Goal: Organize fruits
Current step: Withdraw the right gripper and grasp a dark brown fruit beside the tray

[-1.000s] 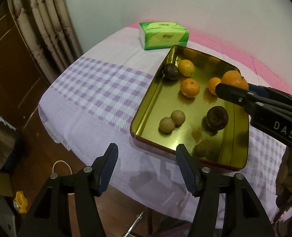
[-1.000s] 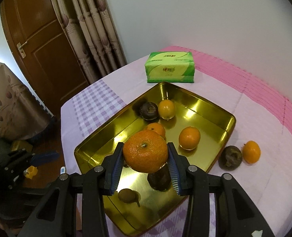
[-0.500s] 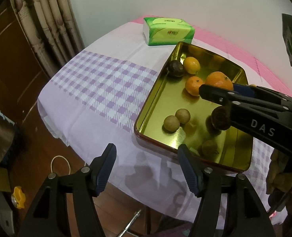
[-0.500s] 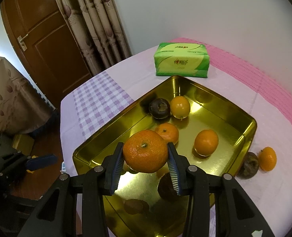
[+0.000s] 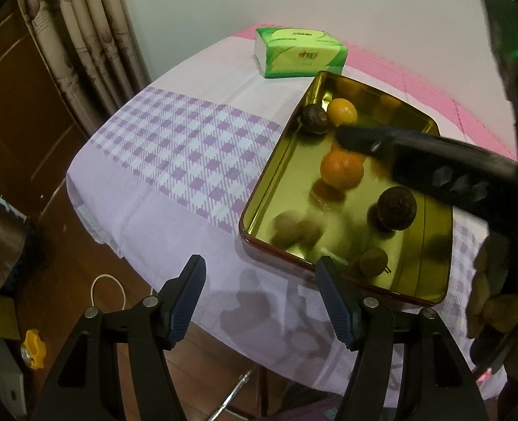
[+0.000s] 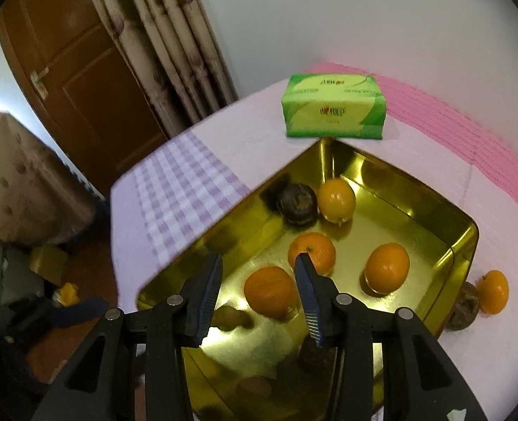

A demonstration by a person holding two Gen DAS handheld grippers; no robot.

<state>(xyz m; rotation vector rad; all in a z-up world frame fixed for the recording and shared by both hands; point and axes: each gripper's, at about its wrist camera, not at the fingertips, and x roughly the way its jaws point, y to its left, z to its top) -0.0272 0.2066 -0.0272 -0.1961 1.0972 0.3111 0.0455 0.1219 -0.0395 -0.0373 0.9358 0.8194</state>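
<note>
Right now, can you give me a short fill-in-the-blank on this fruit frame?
1. The right tool is ____ and holds nothing.
2. The tissue pack is coloured ____.
3. The fruits lie in a ____ tray.
4. Outside the tray sit an orange and a dark fruit, ____ fruits in all.

Missing: open; green; gold; two

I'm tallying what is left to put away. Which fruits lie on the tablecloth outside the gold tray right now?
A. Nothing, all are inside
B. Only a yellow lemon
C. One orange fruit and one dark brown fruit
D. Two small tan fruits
C: in the right wrist view an orange fruit and a dark brown fruit lie side by side on the tablecloth, just outside the gold tray.
</note>
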